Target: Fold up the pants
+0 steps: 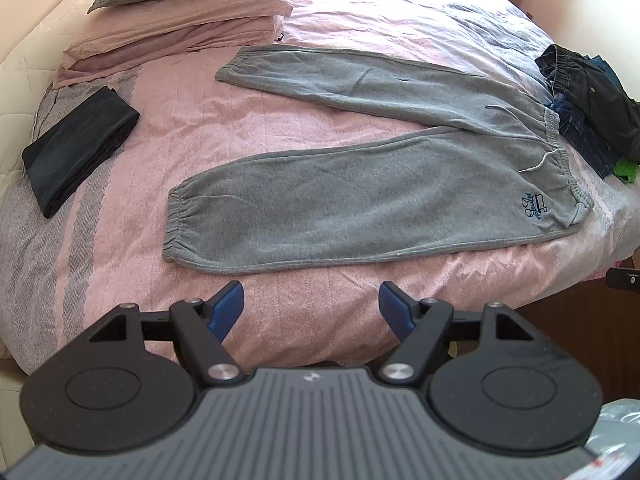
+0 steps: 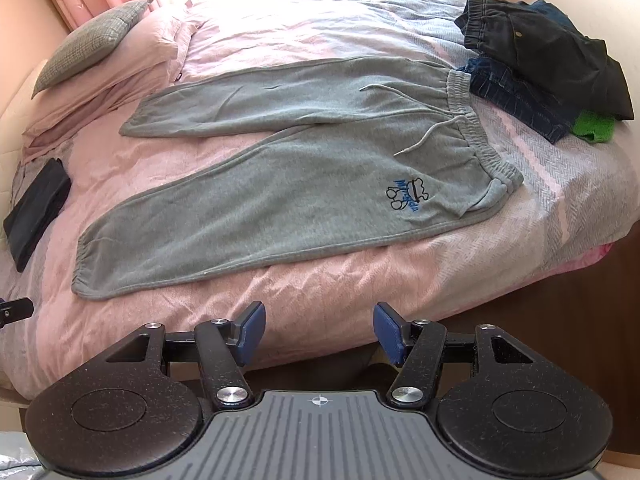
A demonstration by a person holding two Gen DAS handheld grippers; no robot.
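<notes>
Grey sweatpants (image 1: 340, 200) (image 2: 280, 184) lie flat on the pink bedspread, legs spread in a V toward the left, waistband at the right. A blue logo (image 2: 408, 196) marks the near hip, and a white drawstring (image 2: 424, 136) lies loose across the fabric. My left gripper (image 1: 312, 304) hovers open over the bed's near edge, just below the near leg cuff, nothing between its blue pads. At the bed's front edge my right gripper (image 2: 319, 326) stands open too, short of the near leg and holding nothing.
A folded black garment (image 1: 76, 148) (image 2: 36, 212) rests at the left of the bed. A heap of dark jeans (image 2: 540, 60) (image 1: 588, 96) with a green item (image 2: 594, 128) sits by the waistband. Pillows (image 1: 160, 8) (image 2: 96, 40) lie at the far left. Bed frame (image 2: 560, 320) drops off at right.
</notes>
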